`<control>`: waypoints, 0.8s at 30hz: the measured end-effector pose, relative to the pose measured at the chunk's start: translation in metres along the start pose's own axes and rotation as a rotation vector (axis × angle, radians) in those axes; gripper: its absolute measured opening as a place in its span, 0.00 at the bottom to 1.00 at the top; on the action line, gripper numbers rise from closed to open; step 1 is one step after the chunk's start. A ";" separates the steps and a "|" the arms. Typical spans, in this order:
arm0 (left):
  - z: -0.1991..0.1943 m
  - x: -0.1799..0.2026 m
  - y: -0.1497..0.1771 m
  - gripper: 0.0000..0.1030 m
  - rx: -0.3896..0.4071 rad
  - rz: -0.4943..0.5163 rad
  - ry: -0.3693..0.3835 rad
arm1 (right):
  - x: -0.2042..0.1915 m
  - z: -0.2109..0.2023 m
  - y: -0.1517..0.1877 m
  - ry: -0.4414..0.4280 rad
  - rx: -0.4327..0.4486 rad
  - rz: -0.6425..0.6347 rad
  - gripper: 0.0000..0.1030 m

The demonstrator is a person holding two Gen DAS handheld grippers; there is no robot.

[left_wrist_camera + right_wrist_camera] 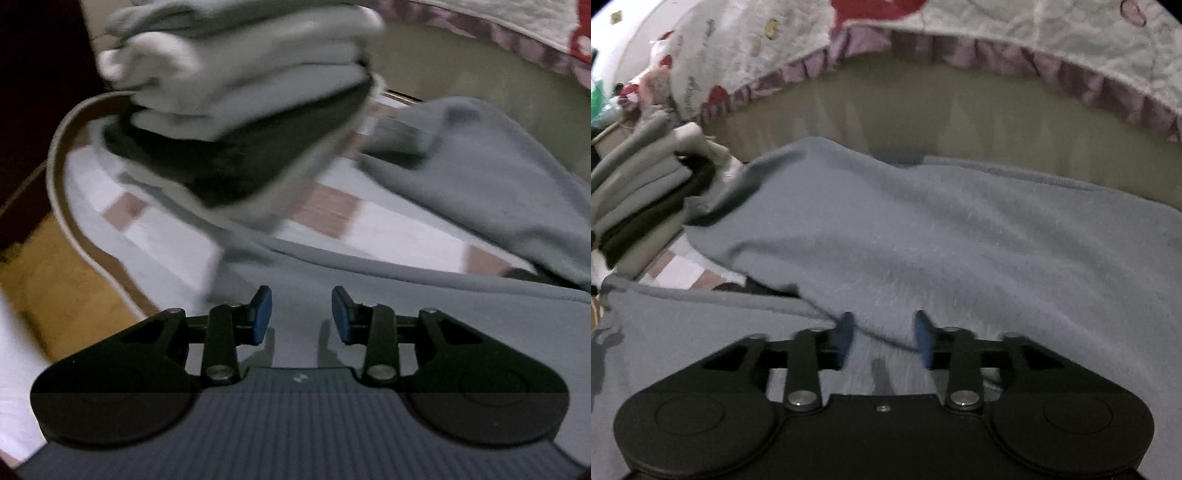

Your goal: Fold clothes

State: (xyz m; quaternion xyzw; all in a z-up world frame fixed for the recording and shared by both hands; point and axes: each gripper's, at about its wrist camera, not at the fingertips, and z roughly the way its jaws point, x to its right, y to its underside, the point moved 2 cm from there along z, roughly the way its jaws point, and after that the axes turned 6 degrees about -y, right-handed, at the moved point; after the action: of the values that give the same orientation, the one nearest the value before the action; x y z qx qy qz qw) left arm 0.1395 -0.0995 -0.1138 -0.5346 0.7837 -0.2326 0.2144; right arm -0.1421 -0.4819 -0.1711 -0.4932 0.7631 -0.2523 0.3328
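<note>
The grey fleece garment looks soft and limp beside the folded stack; grip its edge. The left gripper and right gripper both gape, empty.

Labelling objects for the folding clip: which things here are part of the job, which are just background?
In the job:
- grey fleece garment
- stack of folded clothes
- left tongs, open
- right tongs, open

Just lying about:
- checked blanket
- frilled printed quilt

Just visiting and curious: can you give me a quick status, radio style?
Left gripper open, right gripper open, both empty over the grey-blue garment. Garment spread out, partly folded over. Stack of folded clothes sits close beside it.
</note>
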 end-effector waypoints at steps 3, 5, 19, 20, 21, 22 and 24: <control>-0.004 0.033 -0.004 0.26 -0.016 0.012 0.029 | -0.012 -0.011 0.012 -0.004 -0.022 -0.072 0.44; -0.013 0.051 -0.016 0.26 0.013 0.042 0.000 | -0.017 -0.014 0.018 0.031 -0.046 -0.110 0.44; -0.015 0.045 -0.047 0.40 0.030 -0.012 0.176 | -0.024 -0.018 -0.042 -0.027 0.026 -0.052 0.44; 0.000 0.049 -0.051 0.40 0.023 -0.007 0.181 | -0.024 -0.013 -0.042 -0.031 0.020 -0.086 0.44; 0.014 0.054 -0.054 0.40 0.016 -0.002 0.186 | -0.024 -0.003 -0.041 -0.036 -0.003 -0.130 0.44; 0.031 0.060 -0.059 0.40 0.013 0.014 0.181 | -0.024 0.009 -0.040 -0.045 -0.033 -0.170 0.44; 0.067 0.072 -0.069 0.40 0.000 0.047 0.164 | -0.025 0.034 -0.035 -0.069 -0.090 -0.255 0.44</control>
State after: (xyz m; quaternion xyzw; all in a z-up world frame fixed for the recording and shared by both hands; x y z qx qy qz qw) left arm 0.2054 -0.1979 -0.1326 -0.4952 0.8110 -0.2704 0.1548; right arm -0.0887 -0.4742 -0.1620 -0.6088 0.6931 -0.2410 0.3016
